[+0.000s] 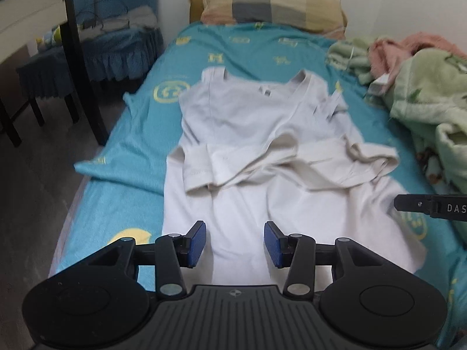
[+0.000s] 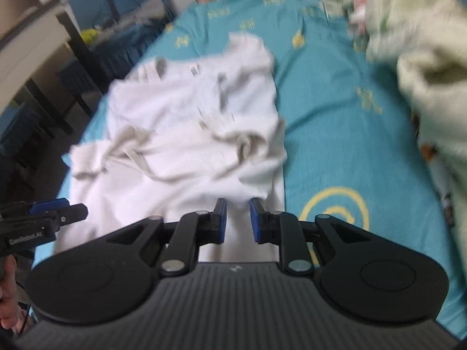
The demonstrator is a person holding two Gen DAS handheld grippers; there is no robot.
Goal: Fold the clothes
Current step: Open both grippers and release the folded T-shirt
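A white long-sleeved shirt (image 1: 248, 134) lies on the teal bed sheet (image 1: 239, 46), collar toward the pillow, both sleeves folded across its middle. My left gripper (image 1: 235, 243) is open and empty, hovering over the shirt's near hem. My right gripper (image 2: 238, 220) is open with a narrower gap, just above the shirt's (image 2: 186, 134) near right hem; nothing is held. Each gripper shows at the edge of the other's view, the right one (image 1: 408, 202) and the left one (image 2: 70, 213). The right wrist view is blurred.
A checked pillow (image 1: 271, 3) lies at the bed's head. A heap of green and pink blankets (image 1: 423, 87) fills the right side of the bed. A dark table leg (image 1: 78, 67) and a blue-covered chair (image 1: 122, 43) stand left of the bed, over grey floor.
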